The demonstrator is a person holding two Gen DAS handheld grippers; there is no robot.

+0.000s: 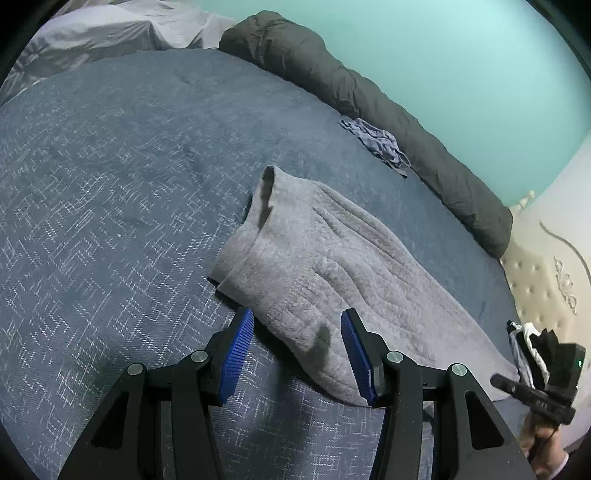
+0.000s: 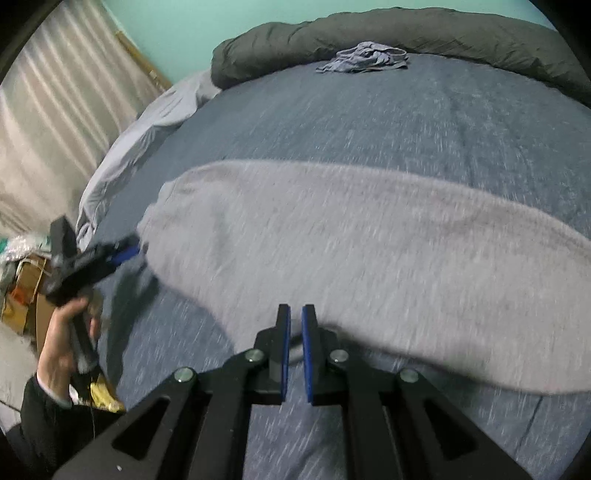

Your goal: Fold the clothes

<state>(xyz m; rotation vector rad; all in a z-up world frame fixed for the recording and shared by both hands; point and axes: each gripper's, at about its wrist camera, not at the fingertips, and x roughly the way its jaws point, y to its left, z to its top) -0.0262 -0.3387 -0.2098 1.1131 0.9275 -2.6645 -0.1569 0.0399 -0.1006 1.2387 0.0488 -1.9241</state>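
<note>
A grey knitted garment [image 1: 332, 266] lies flat across a blue bedspread [image 1: 110, 184]. The left gripper [image 1: 297, 325] hovers with fingers apart astride the garment's near corner; the right gripper [image 2: 296, 317], fingers nearly together and gripping nothing, sits at its edge. A crumpled blue garment [image 2: 364, 57] lies near a dark rolled duvet [image 2: 461, 33].

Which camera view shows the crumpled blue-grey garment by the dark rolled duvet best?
The left wrist view: the crumpled blue-grey garment appears sharp, its folds distinct, beside the dark rolled duvet. The right wrist view shows the garment too, but motion-blurred and flattened near the frame's top.
</note>
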